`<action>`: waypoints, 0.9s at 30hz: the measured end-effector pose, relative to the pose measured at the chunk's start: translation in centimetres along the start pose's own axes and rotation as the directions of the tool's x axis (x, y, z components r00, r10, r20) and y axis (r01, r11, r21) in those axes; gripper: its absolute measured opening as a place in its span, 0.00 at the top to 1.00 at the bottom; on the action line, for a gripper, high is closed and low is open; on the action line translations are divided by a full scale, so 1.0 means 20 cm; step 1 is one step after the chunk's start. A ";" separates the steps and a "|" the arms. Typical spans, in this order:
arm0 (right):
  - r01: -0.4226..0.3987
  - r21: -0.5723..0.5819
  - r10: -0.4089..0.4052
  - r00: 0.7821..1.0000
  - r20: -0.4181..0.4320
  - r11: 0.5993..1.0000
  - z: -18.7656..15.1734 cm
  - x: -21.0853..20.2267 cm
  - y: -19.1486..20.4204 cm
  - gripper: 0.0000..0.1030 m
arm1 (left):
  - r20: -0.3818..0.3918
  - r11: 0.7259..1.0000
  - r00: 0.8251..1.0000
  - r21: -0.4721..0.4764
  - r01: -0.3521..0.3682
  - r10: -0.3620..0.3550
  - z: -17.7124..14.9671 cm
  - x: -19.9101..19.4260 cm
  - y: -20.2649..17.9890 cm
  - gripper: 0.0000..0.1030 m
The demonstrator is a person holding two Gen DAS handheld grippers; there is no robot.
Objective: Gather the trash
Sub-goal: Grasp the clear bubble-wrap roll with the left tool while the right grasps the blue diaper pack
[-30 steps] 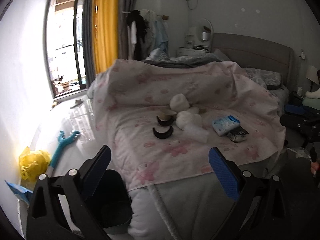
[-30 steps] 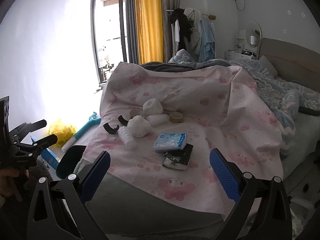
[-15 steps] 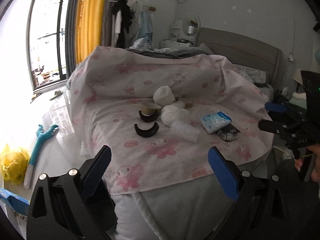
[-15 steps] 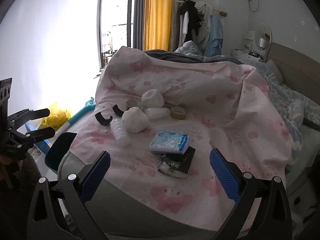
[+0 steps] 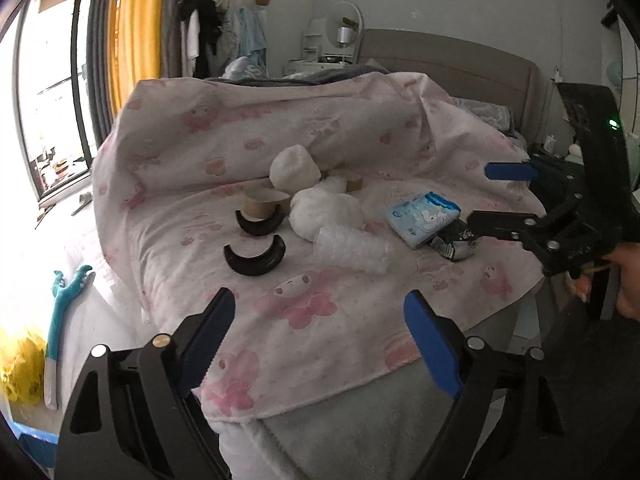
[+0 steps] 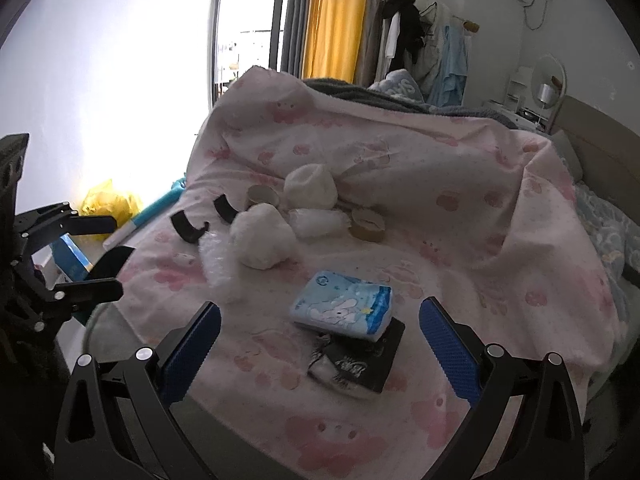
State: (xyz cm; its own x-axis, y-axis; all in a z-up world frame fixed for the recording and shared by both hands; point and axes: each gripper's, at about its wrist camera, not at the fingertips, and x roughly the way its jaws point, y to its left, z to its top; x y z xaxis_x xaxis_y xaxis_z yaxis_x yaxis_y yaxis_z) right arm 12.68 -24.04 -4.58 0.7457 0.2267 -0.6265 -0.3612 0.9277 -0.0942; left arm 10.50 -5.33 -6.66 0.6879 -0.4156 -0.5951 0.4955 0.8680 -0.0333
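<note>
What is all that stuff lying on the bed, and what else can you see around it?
Curved rubber pieces: two, black, left side of the pink blanket.
Tape cores: at least two, brown cardboard, behind the black pieces and farther right.
Crumpled wads: two, white, middle of the blanket.
Bubble wrap: two clear rolls, beside the wads.
Tissue pack: one, blue and white, resting on the black wrapper.
Yellow bag: one, on the floor by the window.
Teal tool: one, on the floor.
Left gripper: blue pads, open.
Right gripper: blue pads, open.
</note>
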 end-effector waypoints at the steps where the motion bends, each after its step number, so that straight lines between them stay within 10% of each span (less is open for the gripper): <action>1: -0.001 -0.002 0.001 1.000 -0.007 1.000 0.00 0.02 -0.01 0.03 | -0.001 1.000 1.000 0.005 0.007 -0.007 0.00 0.01 0.00 0.14; 27: -0.021 -0.127 0.000 0.988 -0.156 0.992 -0.03 0.42 -0.07 0.03 | -0.034 0.990 0.989 -0.034 0.140 -0.142 0.11 0.33 -0.01 0.23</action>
State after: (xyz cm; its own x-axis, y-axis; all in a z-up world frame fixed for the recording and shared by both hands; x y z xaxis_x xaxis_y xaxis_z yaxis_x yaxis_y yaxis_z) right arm 19.14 -23.59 -10.12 0.6492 0.1781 -0.7395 -0.4449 0.8775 -0.1792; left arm 16.07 -8.90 -8.81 0.5926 -0.5248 -0.6111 0.5687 0.8098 -0.1440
